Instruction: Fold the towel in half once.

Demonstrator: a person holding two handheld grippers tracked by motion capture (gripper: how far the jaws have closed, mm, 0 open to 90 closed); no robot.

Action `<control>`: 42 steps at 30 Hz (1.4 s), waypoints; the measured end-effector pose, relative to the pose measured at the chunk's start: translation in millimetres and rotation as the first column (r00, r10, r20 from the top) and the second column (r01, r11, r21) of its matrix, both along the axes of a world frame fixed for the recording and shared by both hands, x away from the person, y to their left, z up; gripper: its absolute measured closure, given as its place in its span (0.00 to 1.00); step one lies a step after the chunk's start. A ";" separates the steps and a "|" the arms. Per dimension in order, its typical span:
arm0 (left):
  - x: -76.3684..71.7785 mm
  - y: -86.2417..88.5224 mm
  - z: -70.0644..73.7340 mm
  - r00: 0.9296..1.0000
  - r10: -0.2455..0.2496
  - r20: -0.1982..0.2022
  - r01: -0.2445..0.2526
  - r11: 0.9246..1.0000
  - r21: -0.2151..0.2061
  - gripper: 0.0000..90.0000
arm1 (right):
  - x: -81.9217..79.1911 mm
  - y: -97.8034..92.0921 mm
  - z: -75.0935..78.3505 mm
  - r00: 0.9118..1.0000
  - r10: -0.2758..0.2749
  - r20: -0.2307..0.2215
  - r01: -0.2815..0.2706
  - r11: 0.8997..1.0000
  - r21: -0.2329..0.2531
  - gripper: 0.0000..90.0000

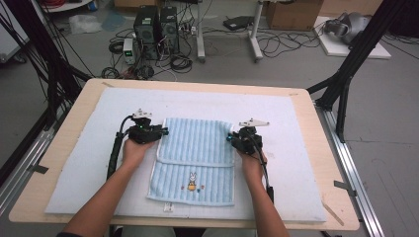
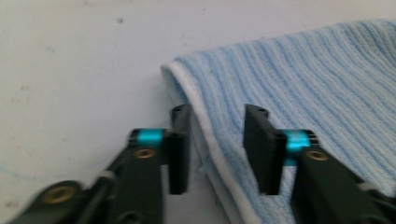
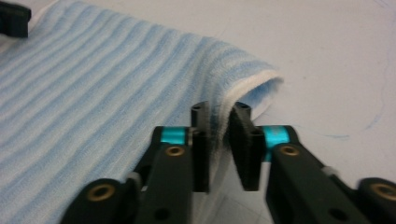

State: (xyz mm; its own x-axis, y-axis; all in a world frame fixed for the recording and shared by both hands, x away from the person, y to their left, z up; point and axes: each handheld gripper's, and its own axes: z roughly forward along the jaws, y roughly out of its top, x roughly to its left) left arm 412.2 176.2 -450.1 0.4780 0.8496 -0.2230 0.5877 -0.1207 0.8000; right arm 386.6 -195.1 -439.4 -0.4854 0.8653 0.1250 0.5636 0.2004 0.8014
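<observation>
A light blue striped towel [image 1: 197, 148] lies on the white mat, its far part folded over toward me, with a small rabbit picture [image 1: 191, 178] on the lower layer. My left gripper [image 1: 163, 132] is at the fold's left edge. It is open, its jaws standing either side of the white-hemmed towel edge [image 2: 205, 126], left gripper [image 2: 217, 114]. My right gripper [image 1: 230, 138] is at the fold's right edge. Its jaws are close together and pinch the raised towel corner [image 3: 252, 79], right gripper [image 3: 220, 109]. The towel [image 3: 93, 93] stretches away to its left.
The white mat [image 1: 296, 148] covers most of the wooden table [image 1: 336, 197]. Black frame posts [image 1: 346, 74] stand at the table's far corners. Computers and cables [image 1: 158, 34] lie on the floor beyond. The other gripper's jaw [image 3: 14, 18] shows far off in the right gripper view.
</observation>
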 end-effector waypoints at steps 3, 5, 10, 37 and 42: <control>-1.3 6.9 -1.6 1.000 0.005 -0.027 -0.005 1.000 -0.017 0.54 | -2.6 -7.1 4.5 1.000 -0.026 0.008 0.025 0.999 0.028 0.68; -3.4 11.4 2.5 1.000 -0.007 -0.025 0.006 0.999 -0.033 0.49 | -6.0 -14.1 7.8 0.999 -0.040 0.019 0.039 0.998 0.051 0.63; -15.9 18.6 15.5 0.999 -0.044 0.002 0.044 0.997 -0.058 0.43 | -20.4 -31.9 15.3 0.998 -0.048 0.036 0.045 0.997 0.069 0.55; -75.8 15.6 3.6 0.959 -0.274 0.069 0.276 0.961 -0.029 0.59 | -80.4 -4.6 6.1 0.972 0.233 -0.016 -0.233 0.969 -0.084 0.61; -82.3 5.5 0.1 0.955 -0.293 0.050 0.289 0.954 0.081 0.60 | -79.6 3.1 -4.6 0.969 0.242 -0.051 -0.247 0.958 -0.146 0.72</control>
State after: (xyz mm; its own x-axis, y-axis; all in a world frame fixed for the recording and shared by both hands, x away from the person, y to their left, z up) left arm 329.9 181.7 -450.0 0.7175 0.6845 -0.1291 0.4691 -0.3378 0.8160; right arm 307.1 -192.0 -443.9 -0.6821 0.7309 0.0216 0.5074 0.4518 0.7338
